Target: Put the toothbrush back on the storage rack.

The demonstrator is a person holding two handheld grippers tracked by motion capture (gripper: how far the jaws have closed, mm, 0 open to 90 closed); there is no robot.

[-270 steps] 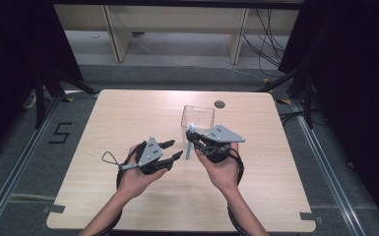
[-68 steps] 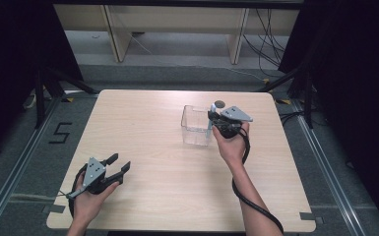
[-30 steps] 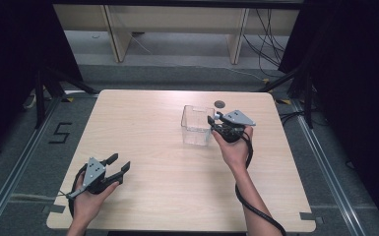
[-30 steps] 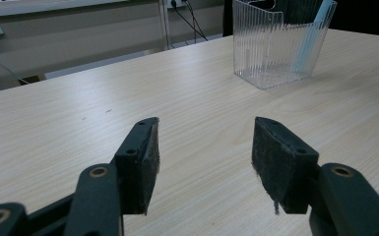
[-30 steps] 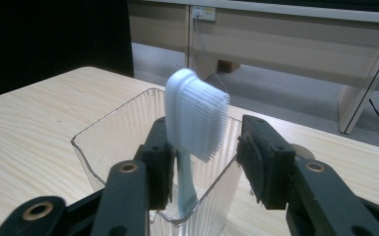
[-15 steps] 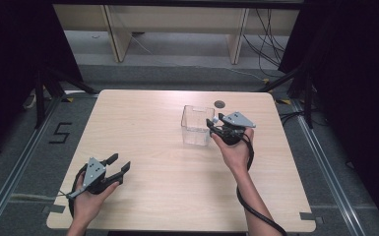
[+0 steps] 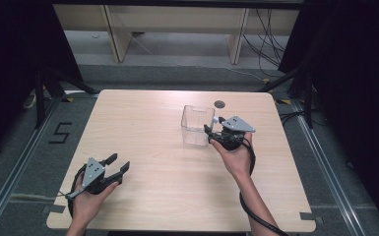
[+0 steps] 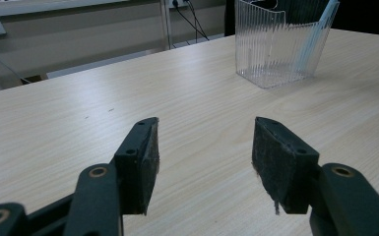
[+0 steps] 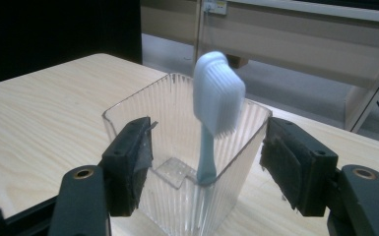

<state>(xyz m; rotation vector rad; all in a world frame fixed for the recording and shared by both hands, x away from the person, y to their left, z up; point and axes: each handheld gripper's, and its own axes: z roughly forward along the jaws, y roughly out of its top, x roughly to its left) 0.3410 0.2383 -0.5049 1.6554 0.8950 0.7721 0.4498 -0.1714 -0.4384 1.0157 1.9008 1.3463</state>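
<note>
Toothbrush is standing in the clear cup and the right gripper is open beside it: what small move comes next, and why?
Probably back the right gripper straight away from the ribbed clear cup. Its jaws stand open, the toothbrush already leans inside, and pulling back straight avoids tipping the cup.

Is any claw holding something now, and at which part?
Nothing is held. The left claw and right claw are open; the toothbrush stands free in the cup.
</note>
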